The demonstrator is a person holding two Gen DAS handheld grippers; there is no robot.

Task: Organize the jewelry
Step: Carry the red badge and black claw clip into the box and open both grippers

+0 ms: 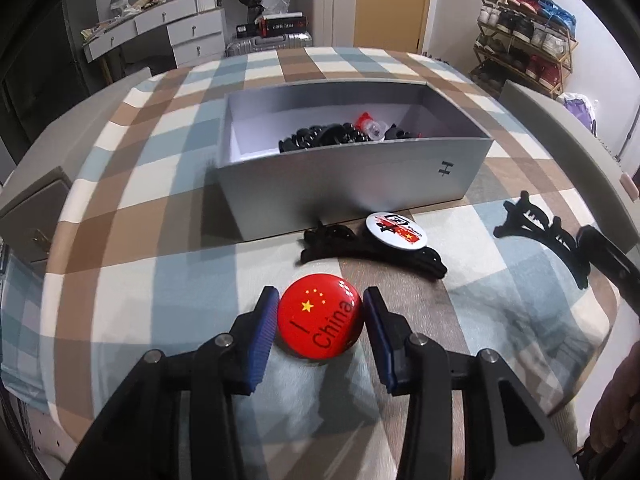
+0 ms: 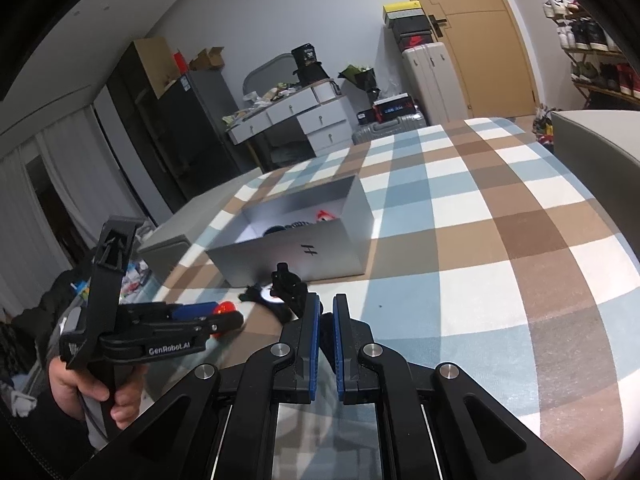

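Red enamel, printed with yellow stars and the word "China", marks the round red badge (image 1: pixel 320 320) that lies flat on the checked bed cover (image 1: pixel 140 208), near the viewer and between the two blue pads of the left tool (image 1: pixel 320 308). In the left wrist view each pad stands against the badge's rim, left and right; the jaws read as pinching the badge, though whether the grip is yet firm cannot be told. Just beyond it lies a black hair claw (image 1: pixel 372 252), with a white badge (image 1: pixel 396 230) resting partly on it, both close to the near wall of the grey box (image 1: pixel 348 176). The box stands open on the bed and already holds several dark clips and a red and clear piece (image 1: pixel 370 124), gathered toward its right half. To the right, the right tool (image 2: pixel 326 308) has its pads pressed nearly together on a second black claw clip (image 1: pixel 536 228), whose toothed end sticks out past the fingertips; in the right wrist view that clip (image 2: pixel 290 284) shows ahead of the pads. A hand (image 2: pixel 96 390) grips the handle of the left tool. As a judgement of progress: part of the sorting is done, since some pieces lie in the box; at least four pieces remain outside it, two of them now gripped and two loose on the cover. The remaining work appears to be carrying these into the box.
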